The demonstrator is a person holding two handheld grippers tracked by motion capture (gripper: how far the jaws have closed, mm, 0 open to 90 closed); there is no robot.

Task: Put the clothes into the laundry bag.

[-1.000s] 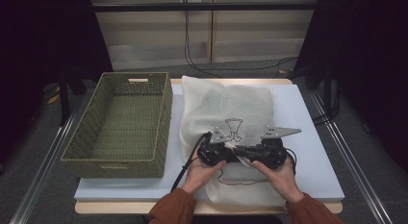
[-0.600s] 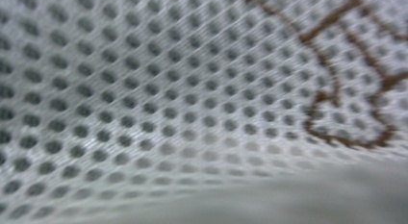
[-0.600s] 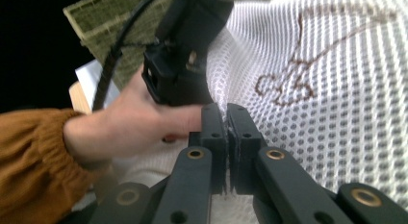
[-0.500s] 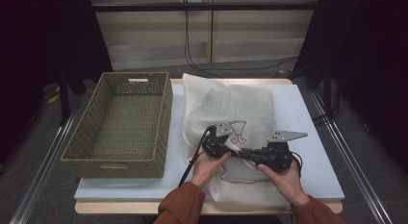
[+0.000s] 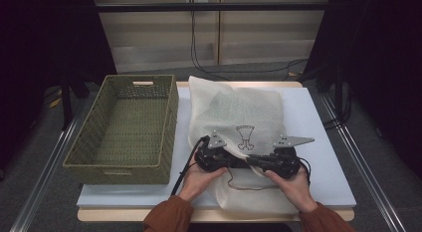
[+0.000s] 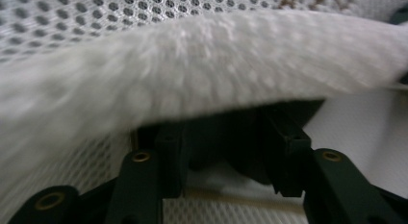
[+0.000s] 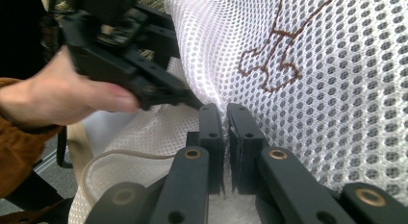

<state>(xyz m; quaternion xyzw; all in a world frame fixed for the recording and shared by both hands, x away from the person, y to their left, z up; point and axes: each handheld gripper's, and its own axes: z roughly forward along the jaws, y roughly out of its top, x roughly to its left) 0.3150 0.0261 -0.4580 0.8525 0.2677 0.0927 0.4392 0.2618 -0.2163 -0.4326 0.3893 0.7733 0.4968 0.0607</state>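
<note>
The white mesh bag (image 5: 234,122) bears a brown emblem (image 5: 245,136), no readable writing; the wicker basket (image 5: 124,127) at nine o'clock holds nothing. The left gripper (image 5: 234,160) has just been opening, its jaws apart around the mesh, while the right gripper (image 7: 225,113) pinches the bag narrowly.

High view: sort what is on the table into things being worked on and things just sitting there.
In the job:
- white mesh laundry bag with a brown emblem
- its beige drawstring cord
- left gripper, fingers just opened, bag fabric draped over them
- right gripper, shut on the mesh

Lying about:
- green woven rectangular basket, nothing in it
- pale blue table mat
</note>
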